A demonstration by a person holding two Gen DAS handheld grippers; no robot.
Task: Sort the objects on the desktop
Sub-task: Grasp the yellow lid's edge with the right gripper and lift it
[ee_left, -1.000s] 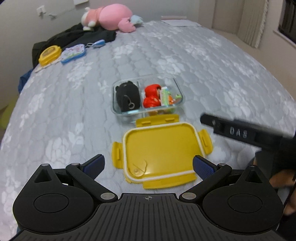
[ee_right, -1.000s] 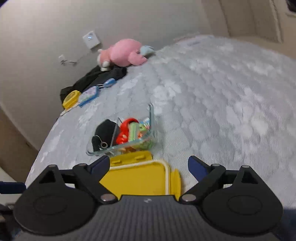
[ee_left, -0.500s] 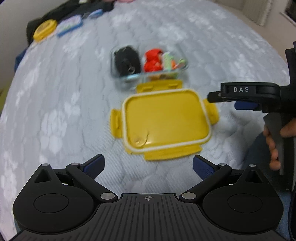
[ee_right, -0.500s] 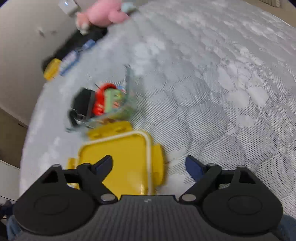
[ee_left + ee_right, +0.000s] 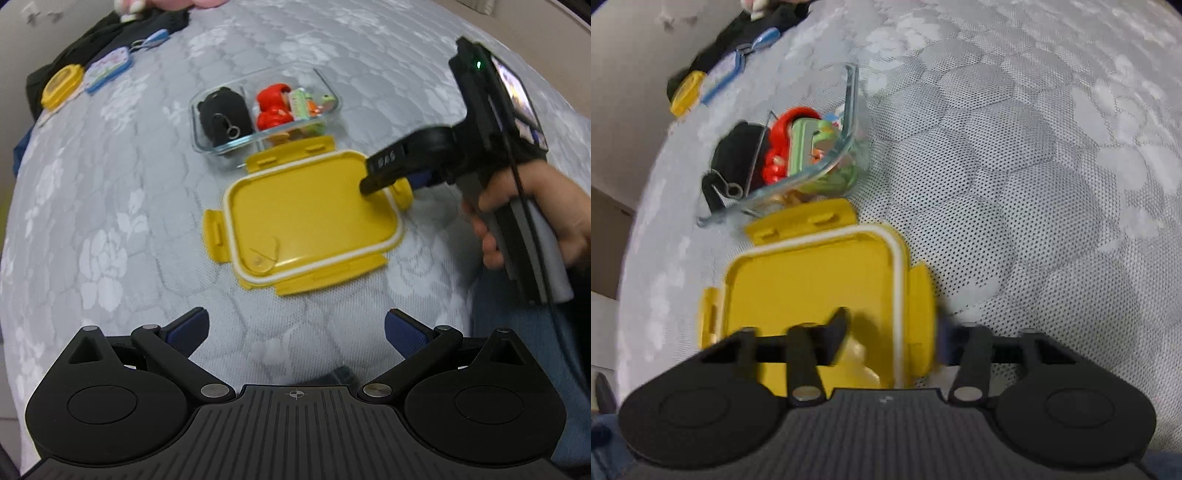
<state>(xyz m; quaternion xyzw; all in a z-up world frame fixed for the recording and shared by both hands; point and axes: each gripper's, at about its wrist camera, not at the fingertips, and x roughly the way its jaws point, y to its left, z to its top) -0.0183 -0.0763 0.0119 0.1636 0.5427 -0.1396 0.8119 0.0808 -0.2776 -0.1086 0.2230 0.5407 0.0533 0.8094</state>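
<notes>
One yellow lid (image 5: 310, 218) sits between right gripper (image 5: 890, 332) fingers; left gripper (image 5: 295, 328) spread wide.

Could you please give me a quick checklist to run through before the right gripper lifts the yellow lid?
1. Right gripper straddles the right edge of the yellow lid: ok.
2. Right gripper fully shut on that edge: cannot tell, the view is blurred.
3. Left gripper open and off the lid: ok.
4. Glass container uncovered, ready for the lid: ok.
5. Black pouch and red toy sit below the container rim: cannot tell.
6. Lid's far latch touching the container: cannot tell.
</notes>
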